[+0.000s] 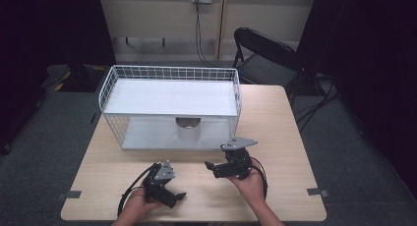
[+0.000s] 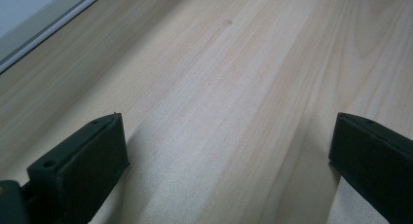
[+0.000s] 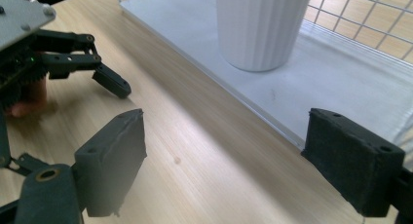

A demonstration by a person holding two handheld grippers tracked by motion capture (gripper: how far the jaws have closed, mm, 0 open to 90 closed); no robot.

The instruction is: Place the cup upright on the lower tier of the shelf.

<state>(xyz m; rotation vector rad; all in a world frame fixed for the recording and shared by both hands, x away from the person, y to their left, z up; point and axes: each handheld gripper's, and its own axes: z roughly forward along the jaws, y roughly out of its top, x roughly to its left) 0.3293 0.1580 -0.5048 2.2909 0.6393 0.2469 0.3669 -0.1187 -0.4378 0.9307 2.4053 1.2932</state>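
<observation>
A white ribbed cup stands upright on the lower shelf of a white wire rack, near the shelf's front edge. Both grippers are held low over the wooden tabletop in front of the rack. The right gripper is nearer the cup, its jaws spread wide and empty. The left gripper sits near the tabletop's front edge, jaws likewise wide apart, holding nothing.

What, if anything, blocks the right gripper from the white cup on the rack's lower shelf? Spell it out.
Nothing visible does. The right gripper is open over bare table, and the white cup stands on the rack's lower shelf at its open front. The left gripper sits off to the side.
</observation>
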